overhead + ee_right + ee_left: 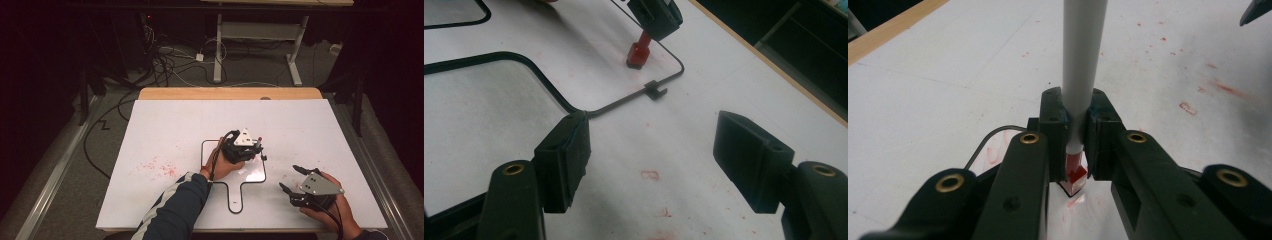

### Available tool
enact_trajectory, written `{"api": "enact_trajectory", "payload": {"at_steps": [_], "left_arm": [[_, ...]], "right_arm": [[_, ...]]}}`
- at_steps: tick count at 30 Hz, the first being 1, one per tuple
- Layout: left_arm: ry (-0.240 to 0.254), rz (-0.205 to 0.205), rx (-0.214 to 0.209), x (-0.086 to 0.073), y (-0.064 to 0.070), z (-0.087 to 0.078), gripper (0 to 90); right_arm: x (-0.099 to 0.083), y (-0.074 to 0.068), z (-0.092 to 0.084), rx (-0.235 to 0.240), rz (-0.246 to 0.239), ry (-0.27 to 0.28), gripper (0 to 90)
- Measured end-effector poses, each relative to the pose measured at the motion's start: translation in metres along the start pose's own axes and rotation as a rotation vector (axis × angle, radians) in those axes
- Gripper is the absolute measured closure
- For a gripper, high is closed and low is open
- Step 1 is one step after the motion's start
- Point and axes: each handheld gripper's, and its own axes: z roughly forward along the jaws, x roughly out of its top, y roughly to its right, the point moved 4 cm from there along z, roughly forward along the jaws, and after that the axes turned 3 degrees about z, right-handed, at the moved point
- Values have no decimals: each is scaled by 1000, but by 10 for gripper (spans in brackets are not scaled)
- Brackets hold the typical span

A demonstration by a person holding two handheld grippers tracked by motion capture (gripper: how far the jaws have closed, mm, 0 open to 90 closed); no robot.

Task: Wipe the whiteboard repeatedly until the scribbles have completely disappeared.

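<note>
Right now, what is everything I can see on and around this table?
White paddle-shaped board with black rim: one, white, middle of the table, handle toward the person.
Grey-barrelled marker with red tip: one, grey and red, clamped upright in the left tongs, tip down on the board.
Red smudges: many, red, on the sheet left of the board.
White table sheet: one, white, covering the table.
Wooden table edge: one, tan, far side.
Cables: several, black and white, floor beyond.
Left tongs: one, black, shut on the marker.
Right tongs: one, black, open, right of the board.
</note>
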Motion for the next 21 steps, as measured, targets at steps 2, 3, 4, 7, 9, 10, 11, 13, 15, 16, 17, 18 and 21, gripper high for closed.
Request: {"api": "enact_trajectory", "payload": {"at_steps": [2, 3, 4, 7, 9, 10, 11, 13, 15, 16, 17, 18, 21], "left_arm": [[10, 0, -47, 2, 9, 2, 785], [10, 0, -47, 2, 9, 2, 785], [11, 9, -61, 3, 13, 2, 785], [14, 48, -95, 6, 26, 5, 785], [10, 64, -92, 7, 25, 6, 785], [15, 57, -86, 6, 22, 6, 785], [20, 43, -74, 5, 18, 6, 785], [20, 22, -48, 3, 8, 4, 785], [21, -11, -27, 1, -2, 3, 785], [21, -23, -19, -1, -7, 2, 785], [21, -32, -14, -2, -10, 1, 785], [20, -39, -9, -2, -13, 0, 785], [8, -42, -4, -4, -16, -3, 785]], "right_arm": [[0, 1, 0, -1, 0, 3, 319], [0, 1, -1, -1, 0, 4, 319], [0, 1, -1, -2, -1, 4, 319], [0, 0, 0, 1, -1, 4, 319], [0, 0, 0, 2, -4, 2, 319], [1, -1, 0, 5, -8, 1, 319], [1, -1, 0, 3, -11, 2, 319], [1, -1, 0, 4, -11, 4, 319], [1, -1, 1, 5, -10, 3, 319], [1, -1, 1, 5, -10, 2, 319], [0, -2, 1, 8, -13, 0, 319], [0, -2, 2, 9, -17, 0, 319], [0, -2, 1, 7, -16, 0, 319]]}}
